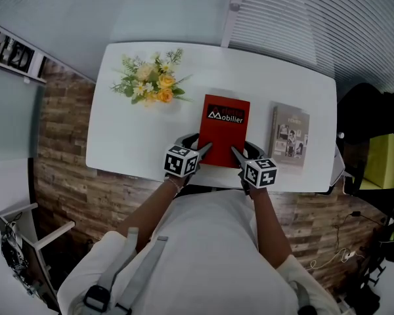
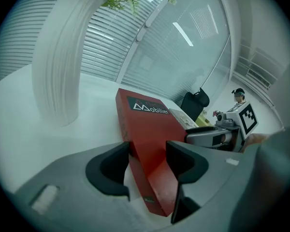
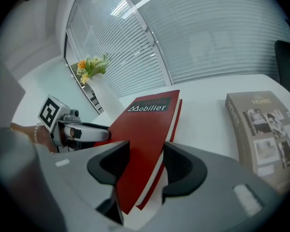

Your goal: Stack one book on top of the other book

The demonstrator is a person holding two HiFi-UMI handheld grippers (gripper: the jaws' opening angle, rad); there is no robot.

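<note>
The red hardcover book [image 1: 224,128] lies by the front edge of the white desk [image 1: 151,136]. The left gripper [image 1: 207,148] and right gripper [image 1: 236,153] each have their fingers closed on one of its near corners, probably so it lifts level. The grey picture-covered book [image 1: 289,134] lies flat near the desk's right edge, not touching the red one, and is probably the base for the stack.

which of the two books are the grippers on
The red book, gripped at its near corners in the jaws of the left gripper and right gripper; the grey book lies untouched beside it.
</note>
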